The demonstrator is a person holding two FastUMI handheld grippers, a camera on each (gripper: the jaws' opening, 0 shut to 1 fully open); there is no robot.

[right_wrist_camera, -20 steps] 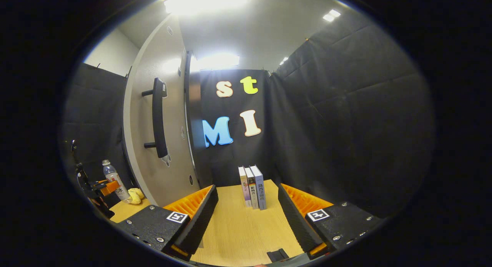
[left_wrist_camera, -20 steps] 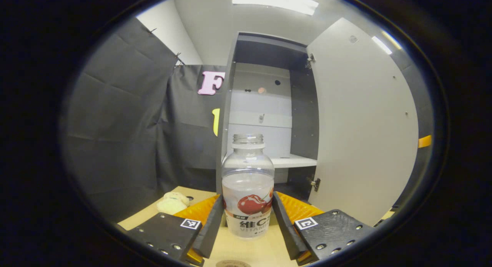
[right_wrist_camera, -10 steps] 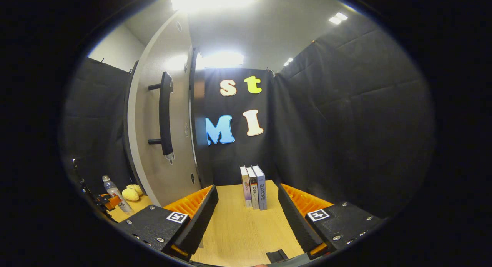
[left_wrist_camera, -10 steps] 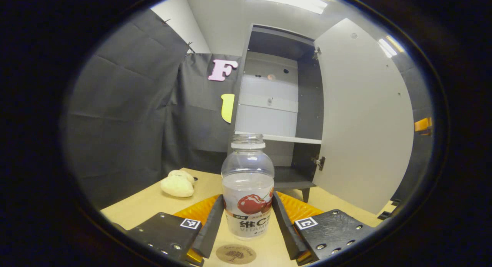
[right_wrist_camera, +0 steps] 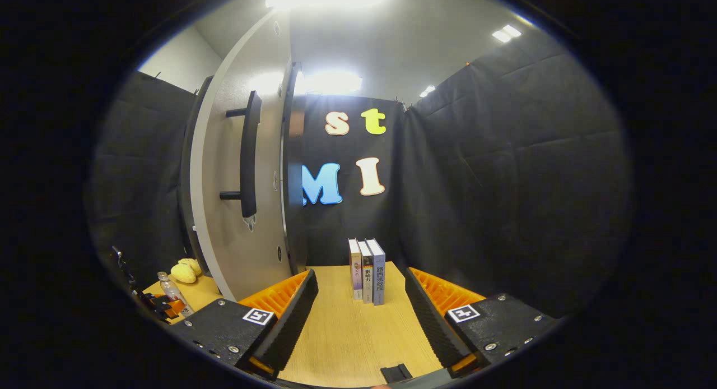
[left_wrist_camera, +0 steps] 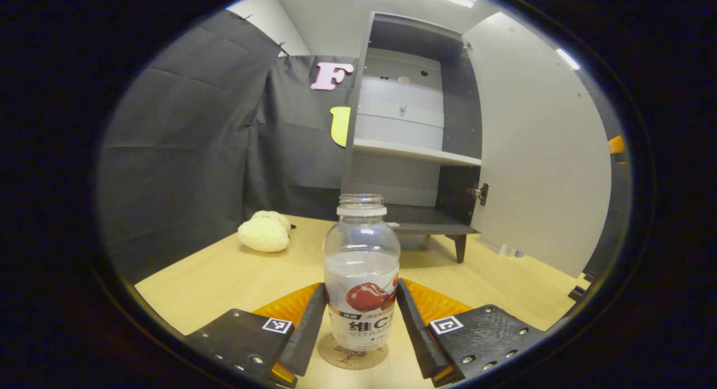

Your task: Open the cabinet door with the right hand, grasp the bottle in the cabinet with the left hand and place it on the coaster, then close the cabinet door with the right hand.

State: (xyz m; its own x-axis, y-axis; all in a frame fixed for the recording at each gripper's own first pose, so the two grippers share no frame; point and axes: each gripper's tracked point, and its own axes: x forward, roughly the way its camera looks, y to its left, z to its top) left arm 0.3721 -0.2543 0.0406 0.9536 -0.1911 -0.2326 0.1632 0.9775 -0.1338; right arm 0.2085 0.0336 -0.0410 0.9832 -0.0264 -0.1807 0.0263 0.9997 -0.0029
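Lowered since before, the bottle (left_wrist_camera: 362, 277), clamped in my left gripper (left_wrist_camera: 361, 322), meets the coaster (left_wrist_camera: 353, 357); release next, right gripper (right_wrist_camera: 358, 313) open.

Clear capless bottle (left_wrist_camera: 361, 277) upright on coaster (left_wrist_camera: 353, 357); cabinet door (left_wrist_camera: 540, 148) open.

place: recording booth | cues: black cloth walls (right_wrist_camera: 504, 170), wooden table (left_wrist_camera: 235, 271), small cabinet (left_wrist_camera: 409, 125)

Left view near cabinet (left_wrist_camera: 411, 125), right view perhaps beside door (right_wrist_camera: 235, 181)
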